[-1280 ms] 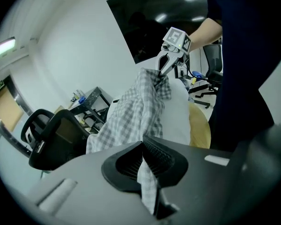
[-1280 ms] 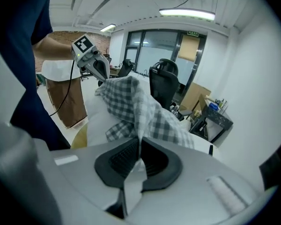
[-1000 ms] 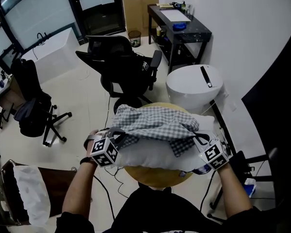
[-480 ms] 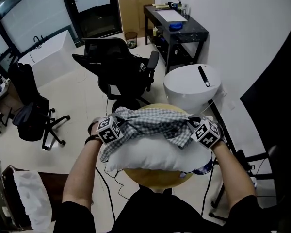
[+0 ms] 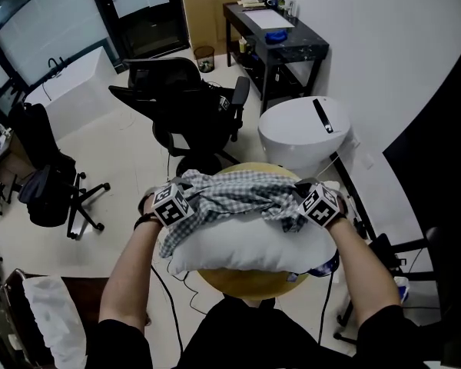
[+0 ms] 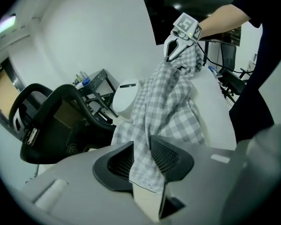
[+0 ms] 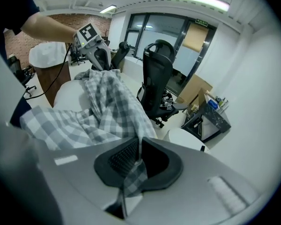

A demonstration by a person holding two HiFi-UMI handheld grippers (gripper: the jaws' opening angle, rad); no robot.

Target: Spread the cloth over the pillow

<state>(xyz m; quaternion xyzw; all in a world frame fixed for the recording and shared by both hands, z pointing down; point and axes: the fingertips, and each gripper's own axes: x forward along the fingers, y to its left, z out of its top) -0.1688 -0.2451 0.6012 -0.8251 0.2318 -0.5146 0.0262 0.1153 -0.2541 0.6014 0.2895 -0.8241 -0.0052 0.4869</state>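
Had cloth (image 5: 234,197) bunched over far half of pillow (image 5: 246,246). Pinched one end tight in right gripper (image 7: 139,149); had just been opening left gripper (image 6: 141,146), fabric slack between jaws. Risked a crumpled, lopsided cover, near half bare, if dropped unstretched.

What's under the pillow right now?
A round tan tabletop shows under the white pillow, its rim visible at near and far edges. Something dark blue pokes out below its right end. The tabletop's middle and whatever holds it up are covered.
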